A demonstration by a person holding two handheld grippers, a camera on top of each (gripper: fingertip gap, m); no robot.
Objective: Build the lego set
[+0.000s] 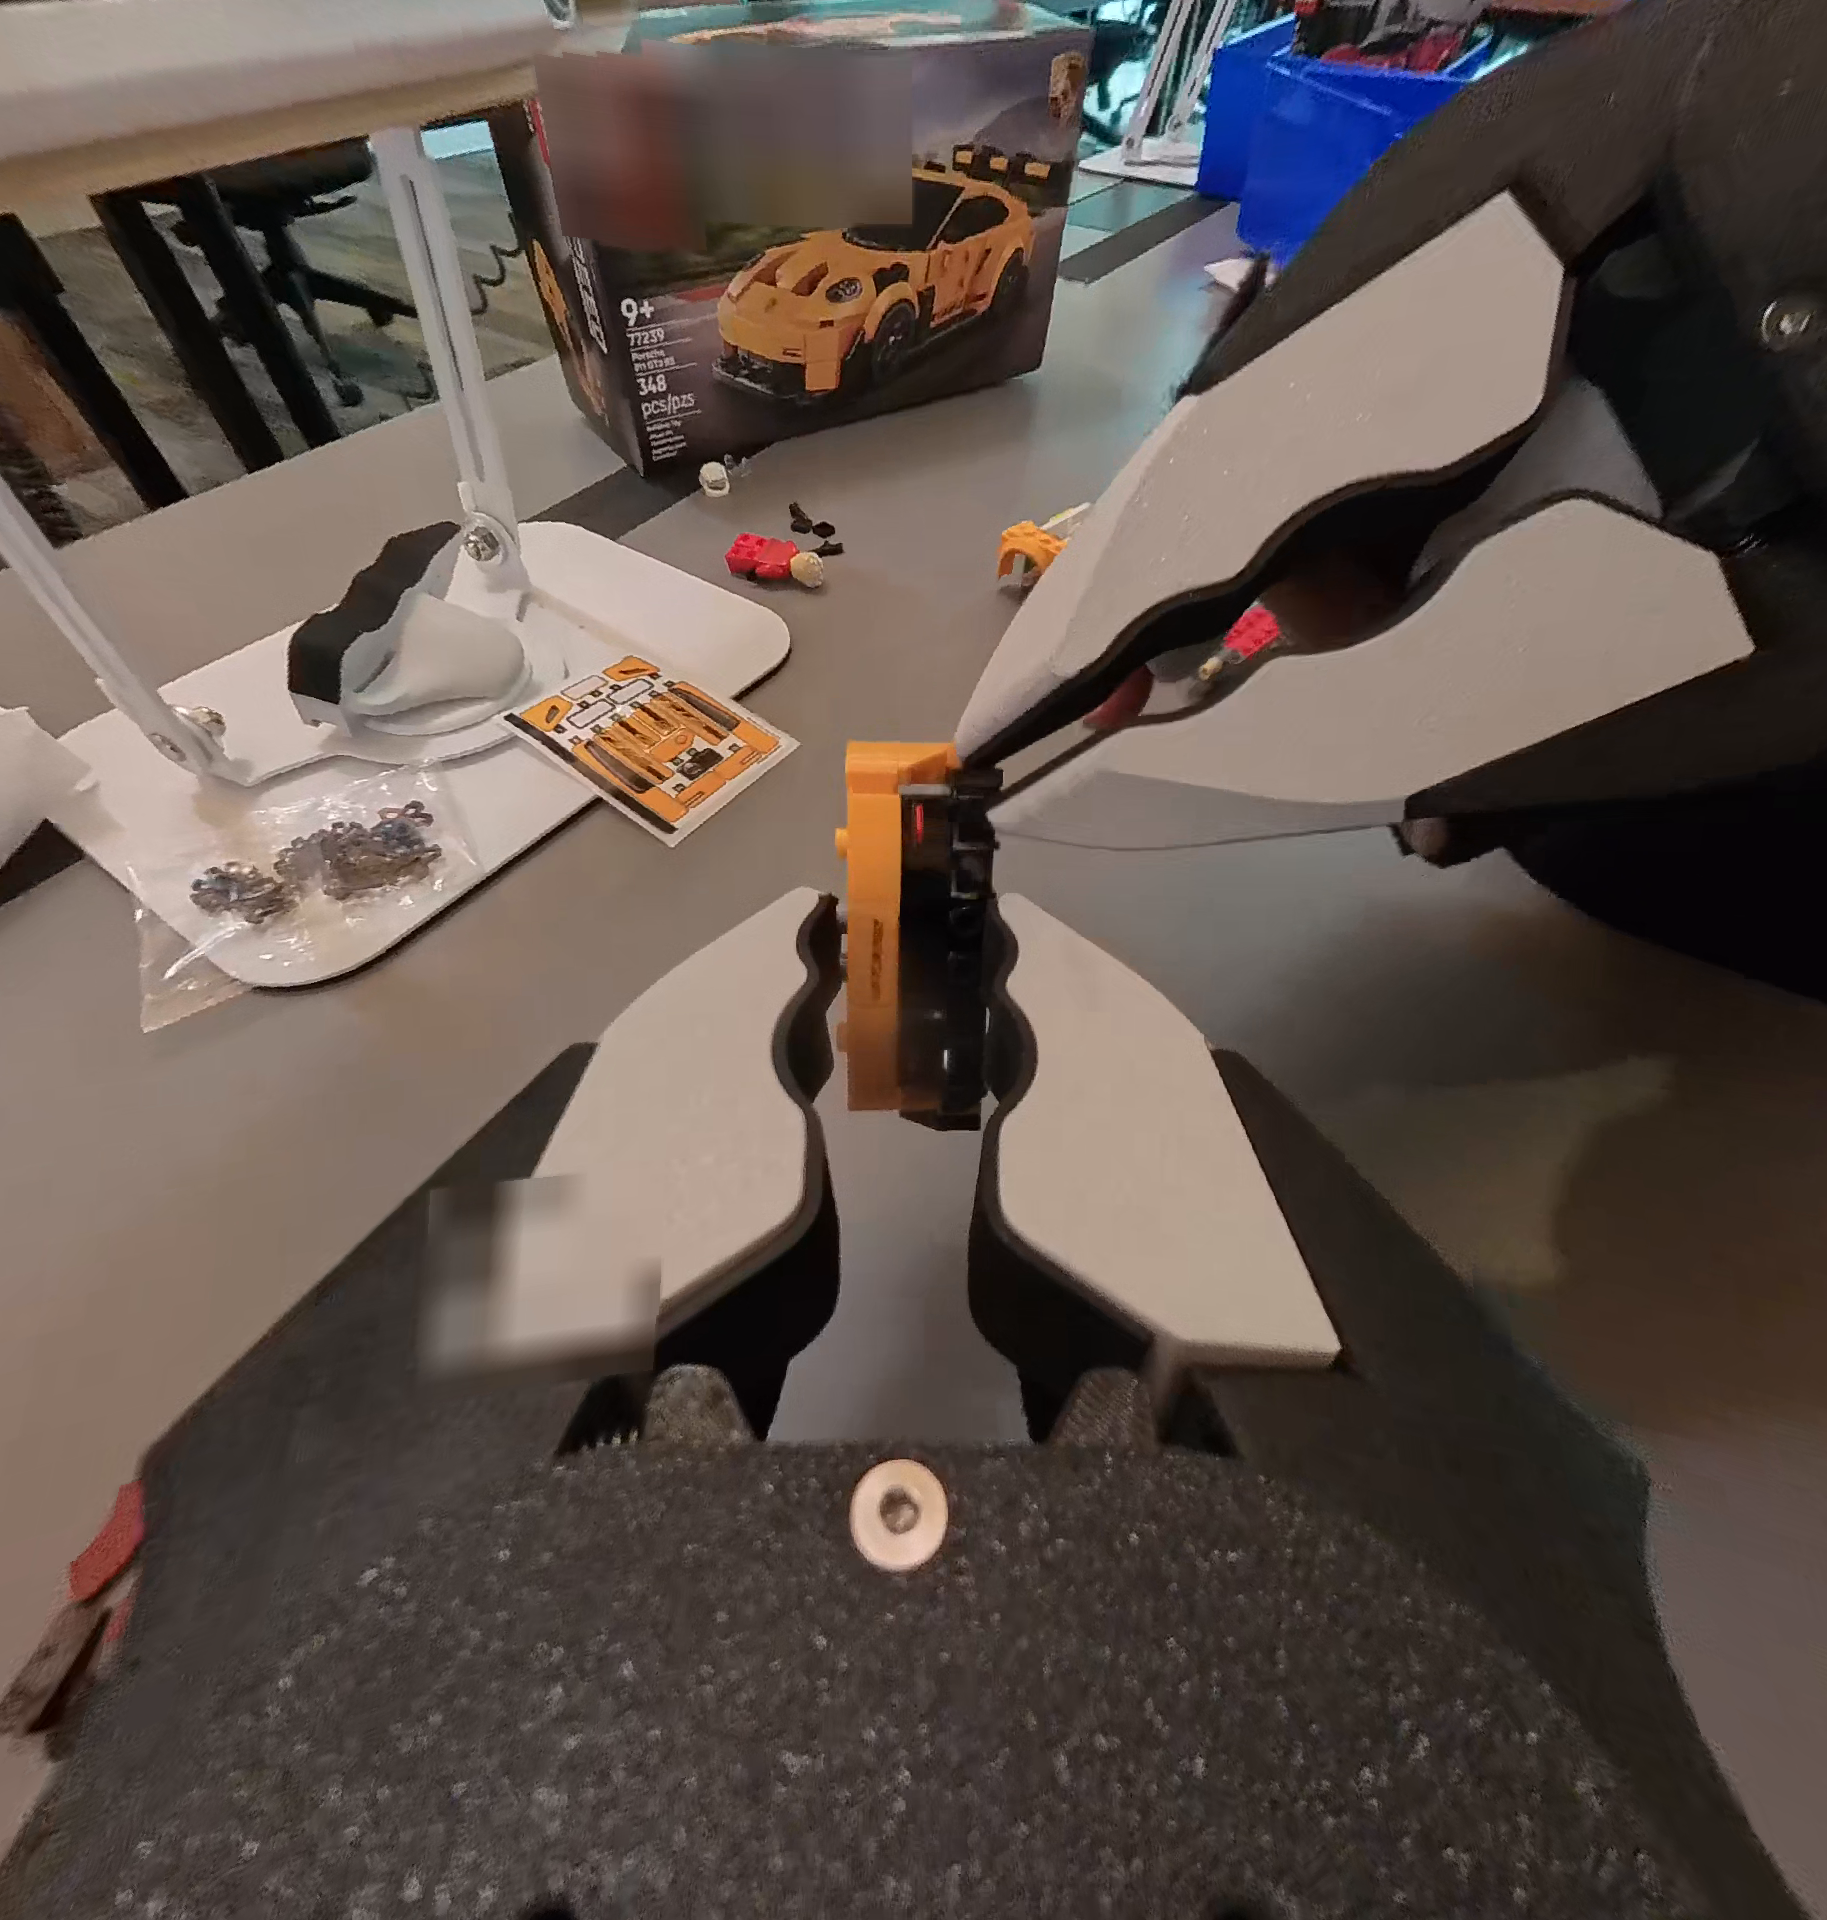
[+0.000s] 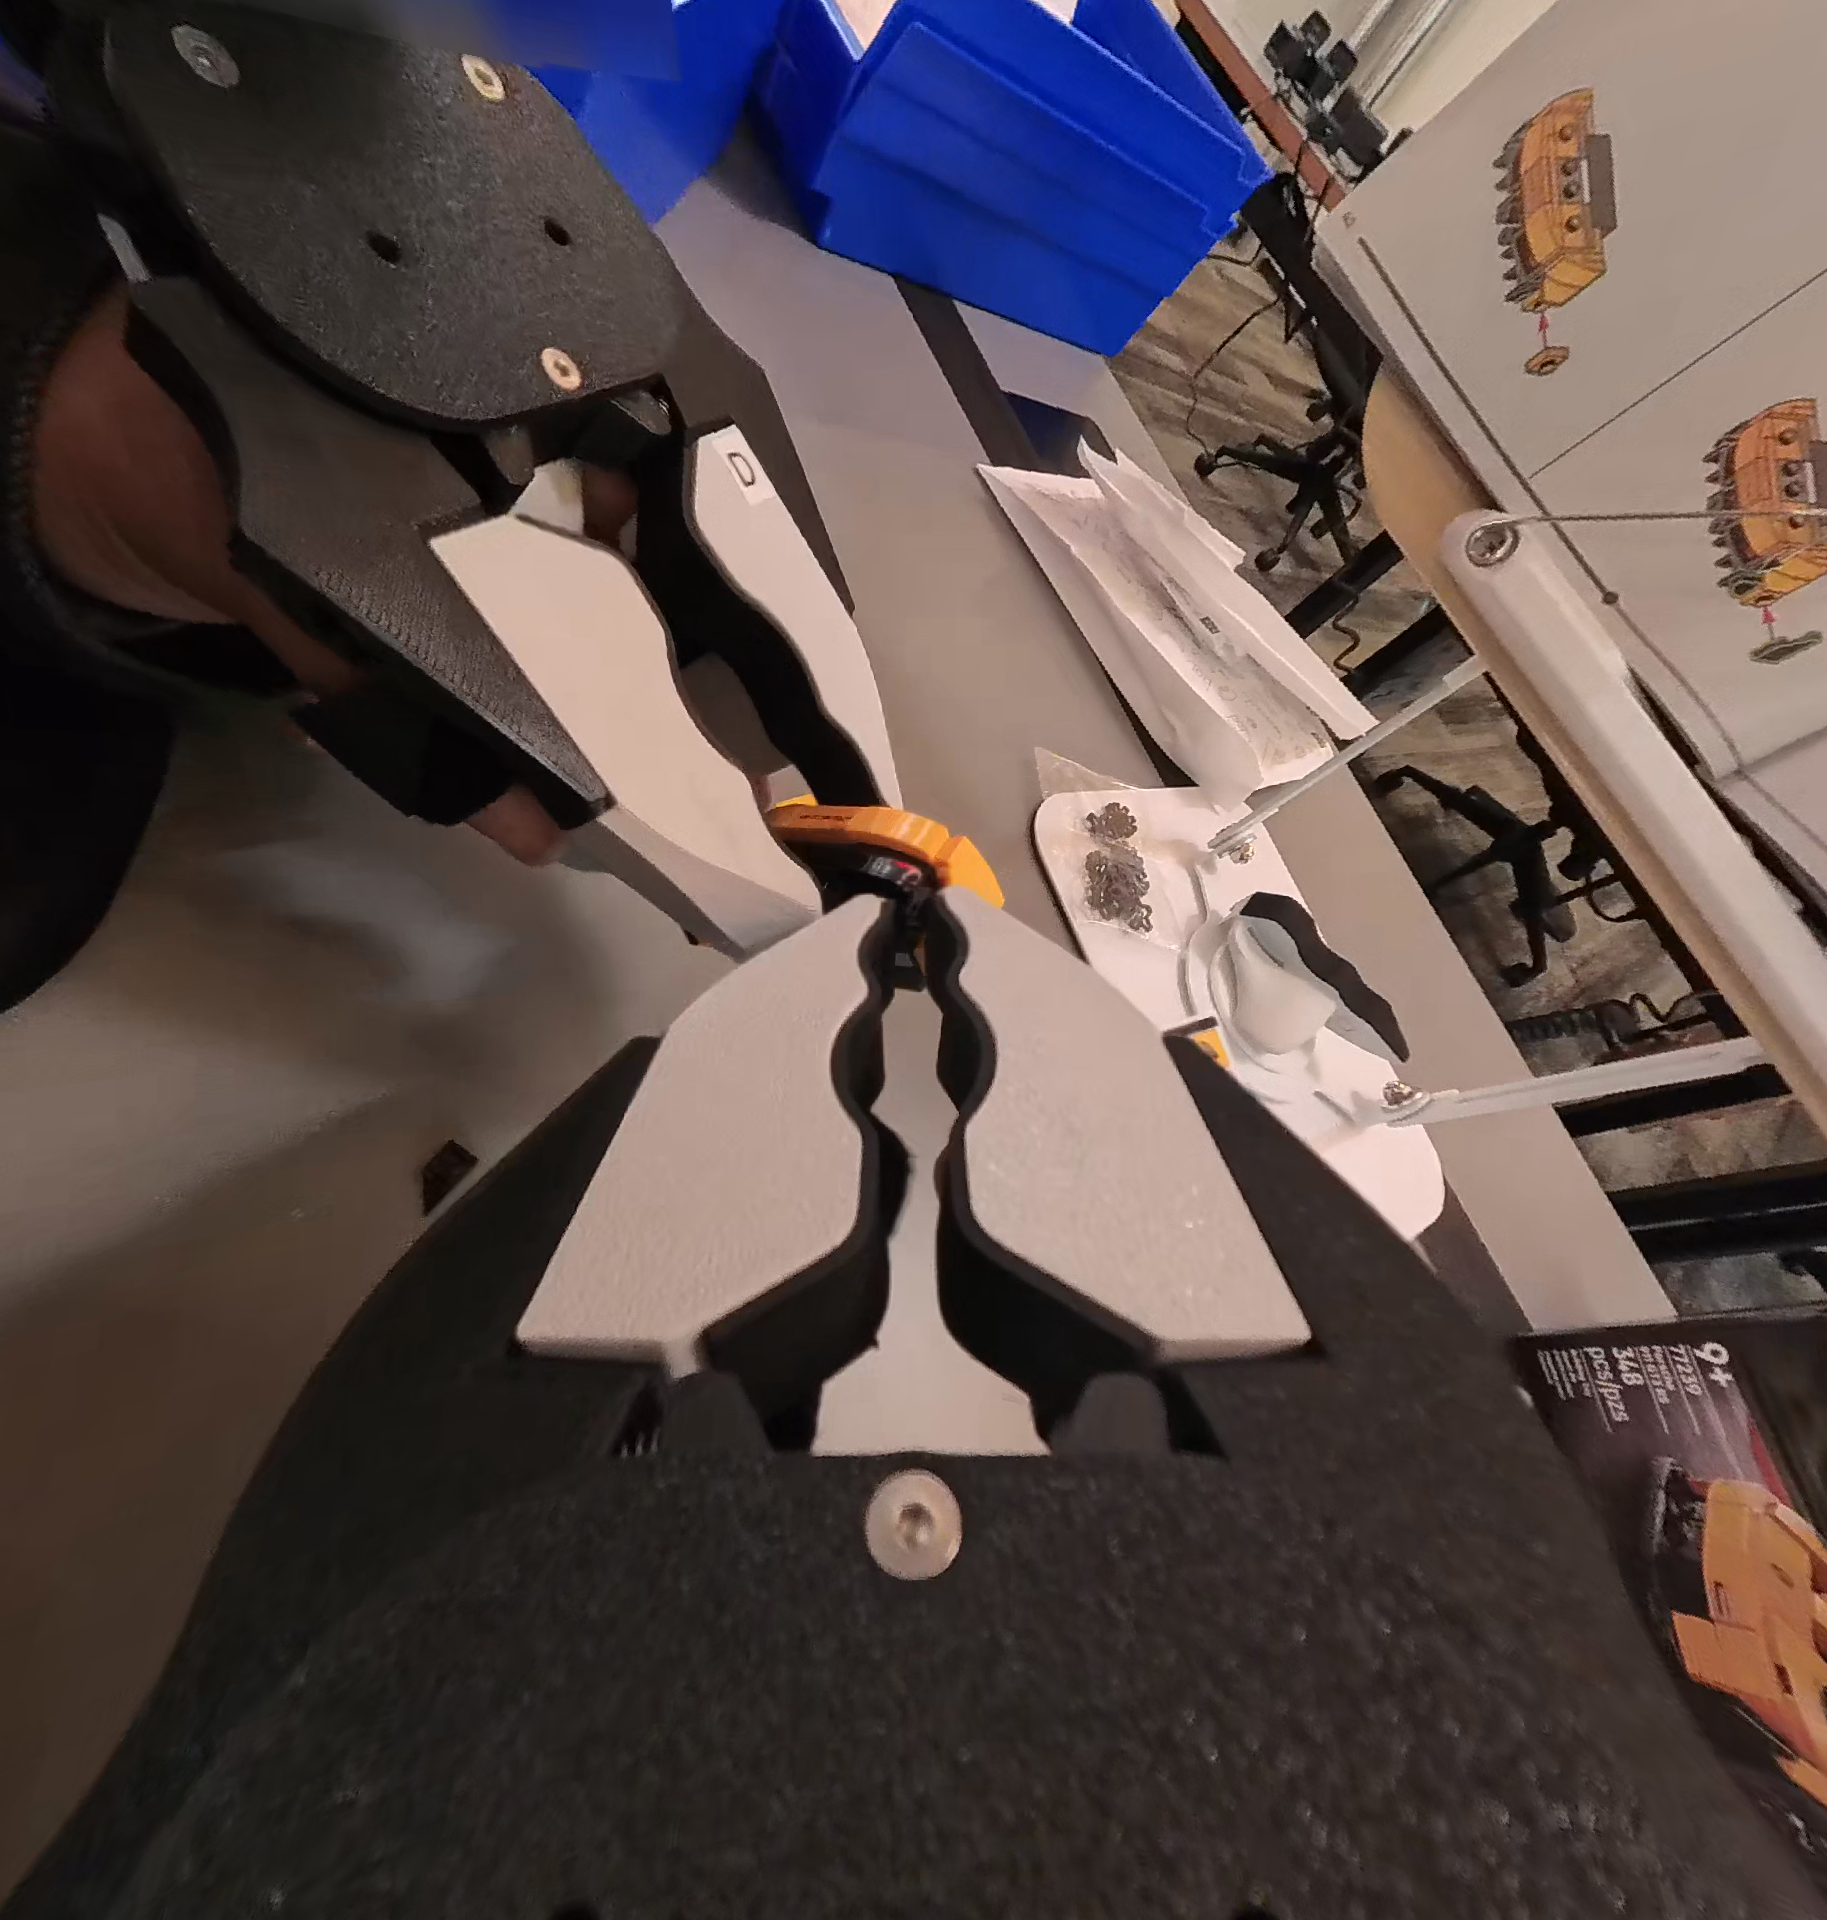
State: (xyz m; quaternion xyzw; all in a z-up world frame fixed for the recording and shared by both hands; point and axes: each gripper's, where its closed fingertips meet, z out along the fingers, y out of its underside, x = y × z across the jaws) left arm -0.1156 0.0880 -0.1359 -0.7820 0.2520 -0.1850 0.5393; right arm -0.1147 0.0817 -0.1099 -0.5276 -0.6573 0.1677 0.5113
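Note:
My left gripper [image 1: 914, 904] is shut on an orange and black lego assembly [image 1: 904, 935] and holds it upright above the grey table. My right gripper [image 1: 976, 784] comes in from the upper right, its tips pinched on a small black piece at the assembly's top edge. In the right wrist view my right gripper [image 2: 909, 909] is shut at the assembly [image 2: 888, 842], with the left gripper [image 2: 784, 831] holding it from the upper left. Loose parts lie beyond: a red minifigure body [image 1: 774, 561], small black bits [image 1: 815, 525], an orange wheel arch [image 1: 1028, 551].
The lego set box [image 1: 826, 260] stands at the back. A sticker sheet [image 1: 649, 743] and a bag of small dark parts [image 1: 296, 883] lie on a white stand base [image 1: 618, 613] at left. Blue bins [image 2: 1002, 166] stand behind. The instruction booklet [image 2: 1657, 312] hangs at right. The tips of both grippers are at nearly the same place. The red minifigure body [image 1: 774, 561] is about equally far from each gripper, around 25 centimetres.

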